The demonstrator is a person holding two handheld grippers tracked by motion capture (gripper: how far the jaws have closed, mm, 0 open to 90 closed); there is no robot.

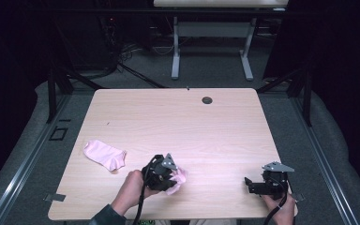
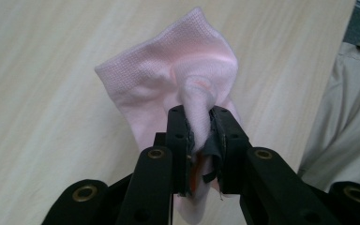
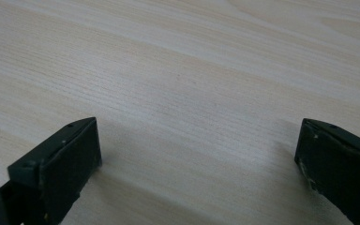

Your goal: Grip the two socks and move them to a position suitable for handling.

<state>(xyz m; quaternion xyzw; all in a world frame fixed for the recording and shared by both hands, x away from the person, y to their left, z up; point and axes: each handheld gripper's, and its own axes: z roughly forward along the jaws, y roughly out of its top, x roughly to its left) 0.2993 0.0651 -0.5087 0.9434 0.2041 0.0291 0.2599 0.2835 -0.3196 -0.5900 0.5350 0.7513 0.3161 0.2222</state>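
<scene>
L tongs [image 1: 172, 176], hand low at the near edge of the tabletop [image 1: 178, 117], jaws clamped on a bunched pink sock [image 2: 178, 79] that hangs over the wood. R tongs [image 1: 258, 186] rest near the right corner, jaws wide apart w/ nothing between. 2nd pink sock [image 1: 105, 154] lies flat, well left.

Pinched part of the pink sock [image 2: 168, 79] hidden between the jaws.

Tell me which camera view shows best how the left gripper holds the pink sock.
The left gripper view. There the left gripper pinches a bunched fold of the pink sock between its black jaws, the rest fanning out above the table. The high view shows the sock small, poking out beside the gripper. The right gripper view looks at bare tabletop between open jaws.
</scene>
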